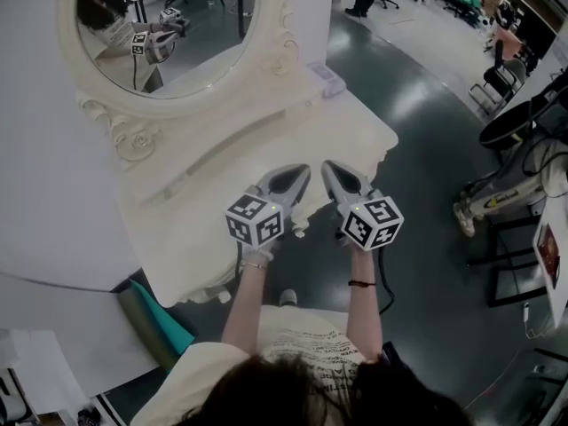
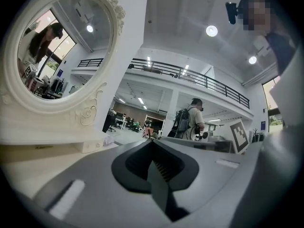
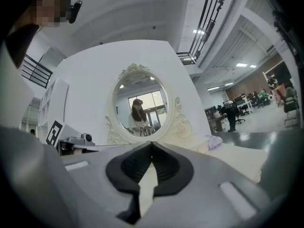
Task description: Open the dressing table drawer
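Above the surface (image 1: 204, 207), left tongs (image 1: 303, 172) and right tongs (image 1: 327, 167) are held pressed together, empty. The drawer knob (image 1: 300, 229) sits just below them. Unless the tongs are spread, the knob may be knocked, not gripped.

Pretty big open hall here. The floor (image 1: 426, 114) is dark grey and glossy, so it picks up soft reflections from overhead. There's a plain white wall (image 1: 35, 193) on the left side. Higher up, a mezzanine with a dark railing (image 2: 190, 76) runs across under a white ceiling with round lights (image 2: 212, 31). Black office chairs (image 1: 501, 78) sit off at the far right, and a tall window (image 2: 271, 99) lets in daylight.
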The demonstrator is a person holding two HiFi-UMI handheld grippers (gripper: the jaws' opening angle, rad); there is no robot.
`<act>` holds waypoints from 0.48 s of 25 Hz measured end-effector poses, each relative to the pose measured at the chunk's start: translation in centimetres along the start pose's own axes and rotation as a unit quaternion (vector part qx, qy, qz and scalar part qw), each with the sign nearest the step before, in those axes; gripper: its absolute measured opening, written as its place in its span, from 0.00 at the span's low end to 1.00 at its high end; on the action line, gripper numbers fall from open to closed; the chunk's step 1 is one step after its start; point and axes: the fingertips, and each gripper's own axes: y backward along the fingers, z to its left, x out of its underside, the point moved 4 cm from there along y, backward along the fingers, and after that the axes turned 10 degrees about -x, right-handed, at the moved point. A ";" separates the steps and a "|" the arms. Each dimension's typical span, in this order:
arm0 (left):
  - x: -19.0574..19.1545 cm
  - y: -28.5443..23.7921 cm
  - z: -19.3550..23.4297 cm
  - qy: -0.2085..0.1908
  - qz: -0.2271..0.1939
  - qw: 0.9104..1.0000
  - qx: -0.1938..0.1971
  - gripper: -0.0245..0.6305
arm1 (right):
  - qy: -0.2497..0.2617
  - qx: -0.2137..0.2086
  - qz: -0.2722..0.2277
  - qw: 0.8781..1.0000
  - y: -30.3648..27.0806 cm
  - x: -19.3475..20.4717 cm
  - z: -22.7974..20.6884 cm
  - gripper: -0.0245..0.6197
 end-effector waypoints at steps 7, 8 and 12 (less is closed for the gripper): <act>-0.4 -1.7 2.3 -0.001 -0.001 1.000 0.008 0.04 | 0.003 0.007 0.002 1.000 -2.3 0.4 -1.5 0.04; -0.4 -2.0 2.6 -0.002 0.000 1.000 0.007 0.04 | 0.003 0.007 0.002 1.000 -2.5 0.4 -1.8 0.04; -0.5 -2.5 3.5 -0.003 0.002 1.000 0.004 0.04 | -0.001 0.008 0.003 1.000 -3.3 0.5 -2.6 0.04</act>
